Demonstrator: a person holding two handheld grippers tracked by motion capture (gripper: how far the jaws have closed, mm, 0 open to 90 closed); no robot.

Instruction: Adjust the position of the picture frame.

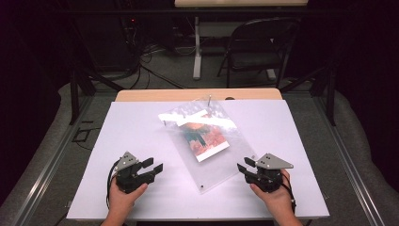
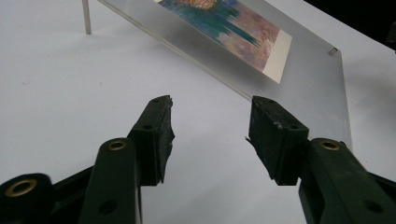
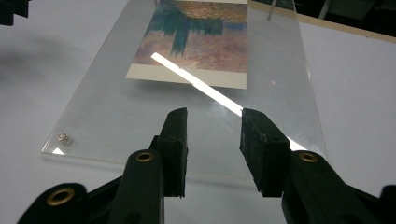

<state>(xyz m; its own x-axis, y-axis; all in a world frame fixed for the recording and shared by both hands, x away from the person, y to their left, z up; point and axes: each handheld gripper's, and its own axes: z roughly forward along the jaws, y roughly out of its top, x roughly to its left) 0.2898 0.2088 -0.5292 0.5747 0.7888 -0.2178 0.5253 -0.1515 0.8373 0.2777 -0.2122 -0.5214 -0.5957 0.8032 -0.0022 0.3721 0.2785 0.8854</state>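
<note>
A clear acrylic panel (image 1: 217,165) lies at an angle on the white table (image 1: 136,127), with a colourful picture (image 1: 203,136) under it. Its far end rests on thin metal posts (image 2: 86,16), so it slopes. My left gripper (image 1: 154,165) rests at the near left, open and empty, its jaws pointing at the panel's long edge (image 2: 322,79) from a short way off. My right gripper (image 1: 243,165) sits at the near right, open, at the panel's near corner. In the right gripper view its jaws (image 3: 212,114) stand over the clear panel (image 3: 112,116) without pinching it, and the picture (image 3: 196,46) lies beyond.
A small screw (image 3: 63,137) marks the panel's near corner. A wooden strip (image 1: 155,95) runs along the table's far edge. Beyond the table stand a folding chair (image 1: 256,47) and a table leg (image 1: 196,47), with cables on the floor.
</note>
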